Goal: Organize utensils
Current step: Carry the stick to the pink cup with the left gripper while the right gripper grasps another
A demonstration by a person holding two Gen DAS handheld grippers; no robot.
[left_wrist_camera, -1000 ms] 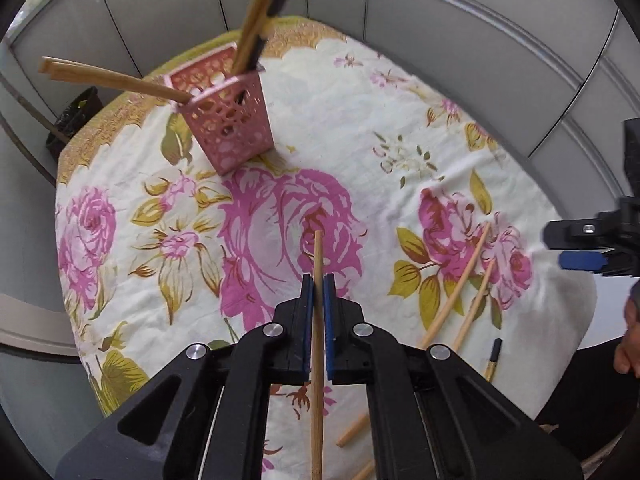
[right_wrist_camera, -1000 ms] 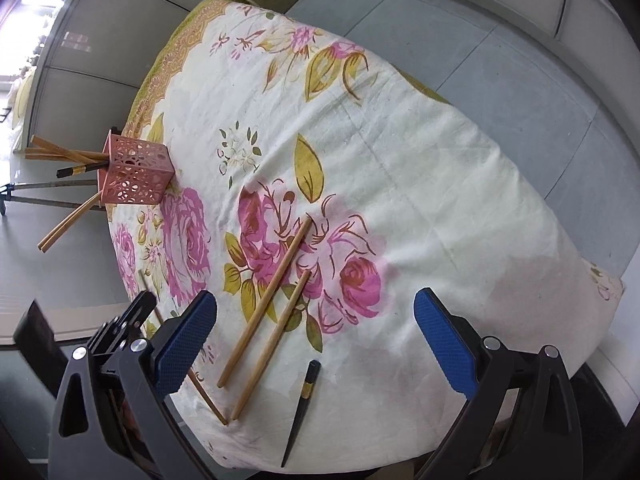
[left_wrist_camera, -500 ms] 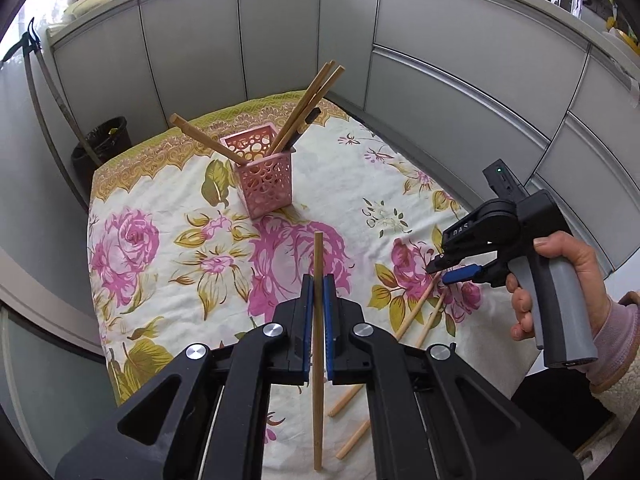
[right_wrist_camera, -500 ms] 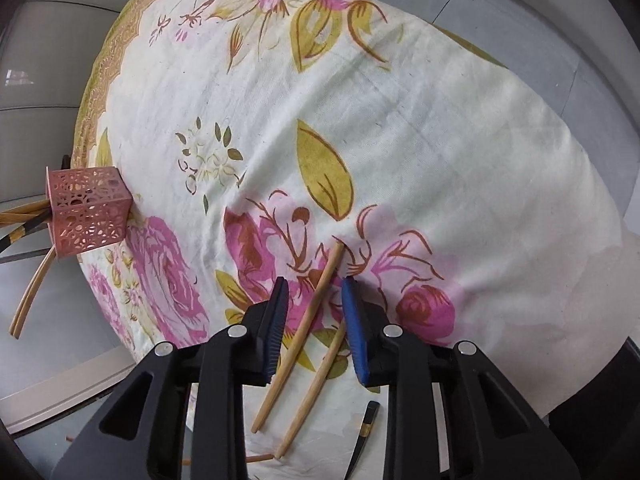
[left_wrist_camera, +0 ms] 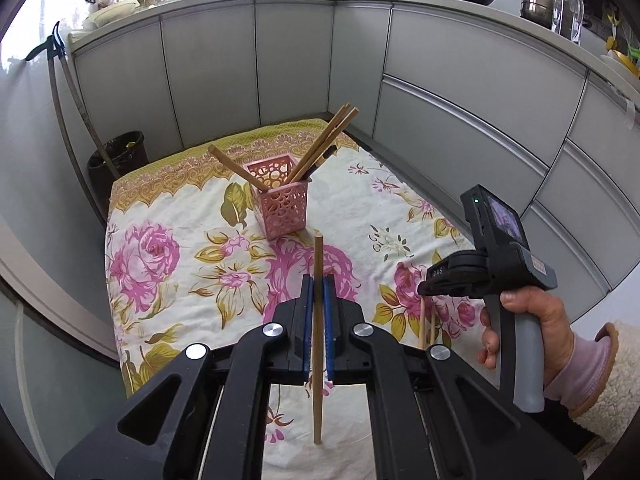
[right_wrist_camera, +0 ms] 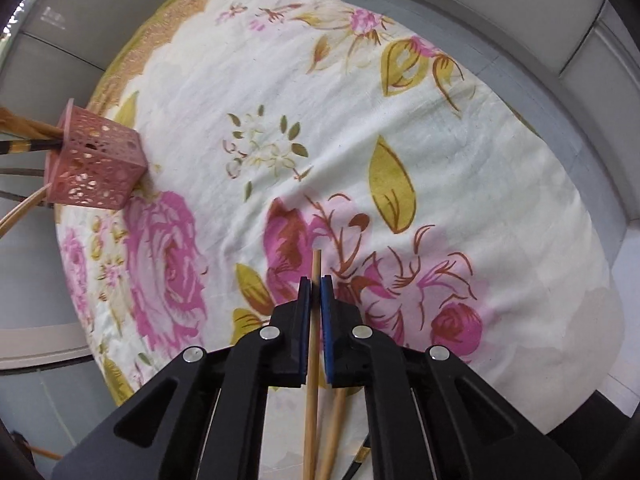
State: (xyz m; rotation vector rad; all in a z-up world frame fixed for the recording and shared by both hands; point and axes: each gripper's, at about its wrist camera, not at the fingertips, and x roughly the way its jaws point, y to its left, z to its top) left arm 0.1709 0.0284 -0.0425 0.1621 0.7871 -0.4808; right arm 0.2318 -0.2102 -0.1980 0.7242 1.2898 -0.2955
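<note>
Left wrist view: left claw (left_wrist_camera: 318,312) clamped tight on one wooden chopstick (left_wrist_camera: 318,340), stick running along the claw's pointing line, top end aimed at the pink holder (left_wrist_camera: 282,208). Holder dead ahead of the claw, up-frame, standing on the floral bench (left_wrist_camera: 168,216), well apart from the fingertips. Already stocked: several wooden chopsticks (left_wrist_camera: 328,136) plus one dark one leaning out toward the cabinets, one more leaning the other way. Held stick's long axis roughly in line with the holder, so next move looks like: carry forward, tip the stick upright over the opening, drop in. Right of the holder and nearer the bench edge, person's right hand (left_wrist_camera: 532,328) on the right claw handle, two loose sticks (left_wrist_camera: 426,320) just below its nose.

Right wrist view: right claw (right_wrist_camera: 316,292) jaws just been closing, now pinched narrow on a chopstick (right_wrist_camera: 314,320) that passes straight between the pads, long axis along the claw. Whether lifted clear of the cloth: cannot tell. Second stick (right_wrist_camera: 336,428) just beside it, under the right jaw, not gripped. Holder (right_wrist_camera: 96,168) far off to upper left, tipped in the fisheye, sticks poking out.

Judgement: left claw nearer the holder and better lined up; should go first.
</note>
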